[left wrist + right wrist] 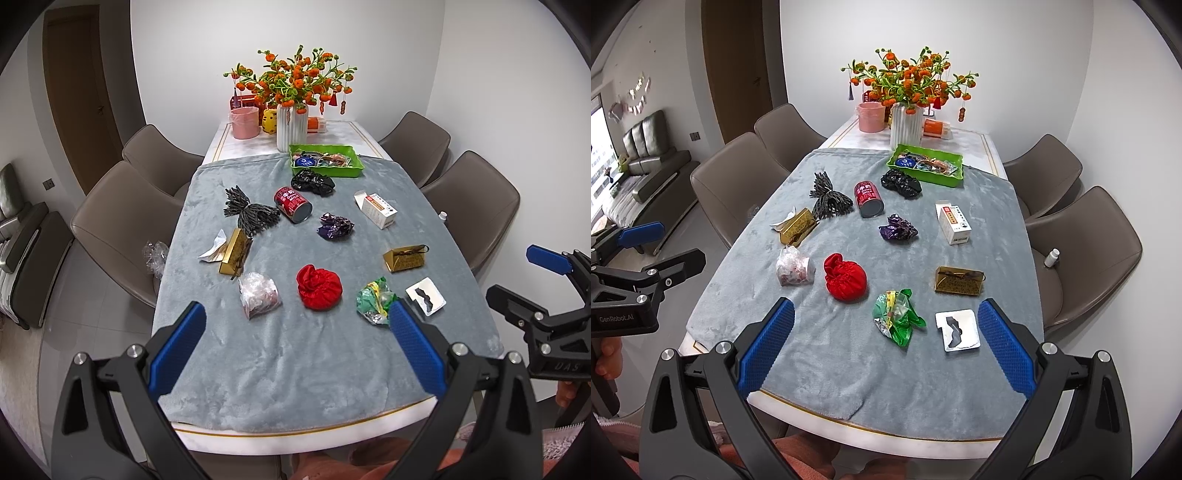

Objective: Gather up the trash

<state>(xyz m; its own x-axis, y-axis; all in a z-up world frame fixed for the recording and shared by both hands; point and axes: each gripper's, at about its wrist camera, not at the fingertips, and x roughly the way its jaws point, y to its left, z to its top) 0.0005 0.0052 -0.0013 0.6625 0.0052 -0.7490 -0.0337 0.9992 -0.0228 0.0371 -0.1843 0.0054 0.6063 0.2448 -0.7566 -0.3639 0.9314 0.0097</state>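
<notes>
Trash lies scattered on a grey cloth (pixel 295 369) (pixel 849 369). Nearest are a red fabric ball (pixel 320 287) (pixel 845 282), a green crumpled wrapper (pixel 375 301) (pixel 897 315), a clear crumpled bag (pixel 258 294) (pixel 793 271) and a white torn packet (pixel 425 296) (pixel 957 329). Farther off lie a red can (pixel 292 204) (pixel 868 198), a purple wrapper (pixel 334 226) (pixel 897 228), a black bag (pixel 313 182) (pixel 900 183), two gold boxes (pixel 233 252) (pixel 403 258) and a white carton (pixel 375 209) (pixel 953 223). My left gripper (pixel 295 339) and right gripper (pixel 884 338) hover open above the near edge, holding nothing.
A pink bin (pixel 244 123) (pixel 871 117), a white vase of orange flowers (pixel 291 127) (pixel 906 123) and a green tray (pixel 327 159) (pixel 927 165) stand at the far end. Brown chairs (pixel 110 229) (pixel 1086 251) flank both sides. A dark twig bundle (pixel 245 212) lies left of the can.
</notes>
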